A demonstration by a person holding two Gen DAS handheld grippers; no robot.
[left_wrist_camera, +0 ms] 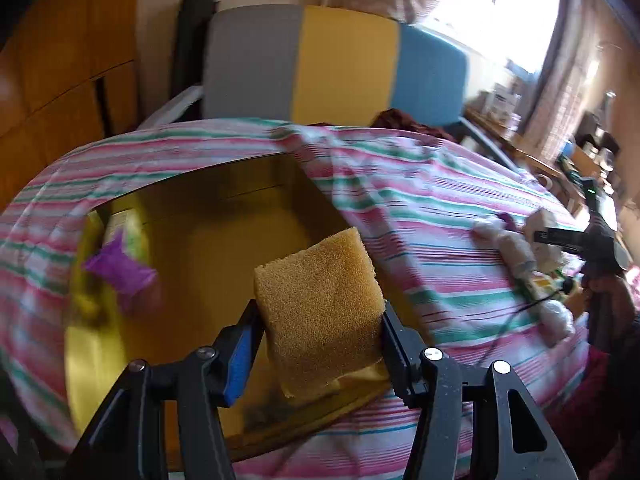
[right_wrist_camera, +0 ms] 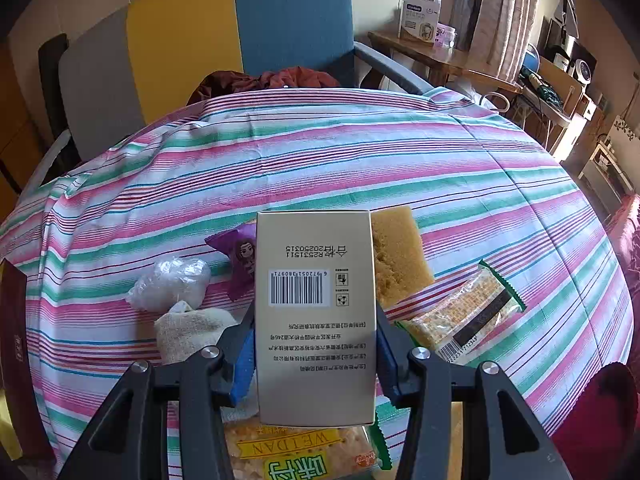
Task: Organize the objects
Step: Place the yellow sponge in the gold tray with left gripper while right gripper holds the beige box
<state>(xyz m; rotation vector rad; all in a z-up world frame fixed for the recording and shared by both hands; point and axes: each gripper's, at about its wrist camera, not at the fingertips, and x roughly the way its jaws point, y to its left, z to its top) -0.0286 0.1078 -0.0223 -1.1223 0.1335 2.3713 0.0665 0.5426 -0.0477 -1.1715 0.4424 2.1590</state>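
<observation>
The left gripper (left_wrist_camera: 320, 320) has its jaws part closed on a tan sponge (left_wrist_camera: 320, 304), one pad on each side. In the left wrist view the sponge hangs in the lower middle, above the open yellow box (left_wrist_camera: 216, 248), probably so that it can be let go into it. A purple wrapped sweet (left_wrist_camera: 120, 268) already lies at the left wall of the box. The near rim of the box runs under the fingers, so the drop has free room only toward the middle of the frame.

The right gripper (right_wrist_camera: 316, 344) clamps a beige carton (right_wrist_camera: 316, 312) by its long sides, with the barcode face up, in the middle of the right wrist view. The grip on the narrow sides keeps the carton straight for lifting. Around it lie a second sponge (right_wrist_camera: 400, 256) just to the right, a cracker pack (right_wrist_camera: 464, 312) at lower right, a purple candy (right_wrist_camera: 240, 256) and a clear bag (right_wrist_camera: 172, 284) to the left, all close by. The striped cloth (right_wrist_camera: 320, 160) in the upper half is bare, so upward is the free way
</observation>
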